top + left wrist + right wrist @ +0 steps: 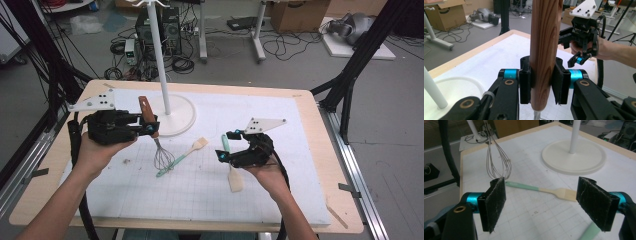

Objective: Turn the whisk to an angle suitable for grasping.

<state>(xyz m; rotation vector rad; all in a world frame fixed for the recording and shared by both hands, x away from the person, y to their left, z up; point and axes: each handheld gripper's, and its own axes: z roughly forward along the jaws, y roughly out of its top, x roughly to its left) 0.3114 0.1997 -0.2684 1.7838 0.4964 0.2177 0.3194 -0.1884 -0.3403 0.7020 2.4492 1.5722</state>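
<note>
- The left gripper (148,125) held a whisk (156,137) by its brown wooden handle (544,52).
- Its two black jaws were squeezed tight on both sides of the handle.
- The handle stood almost straight up, and the wire end (163,157) pointed down at the white mat (210,195).
- The wire end was just above the mat, over the green end of a brush (181,156).
- The brush lay flat on the mat, with its pale bristle end toward the right gripper (223,147).
- The right gripper was open wide and held nothing.
- Seen from that gripper, the brush (541,190) lay on the mat past the gap between its two jaws.
- Under the right gripper lay a second tool (235,180) with a pale flat end and a green handle.
- A white stand (172,112) with a round base and a tall pole stood at the back of the mat, just behind the whisk.
- The mat covered most of a wooden table (345,210).
- The two grippers were well apart, one on each side of the brush.
</note>
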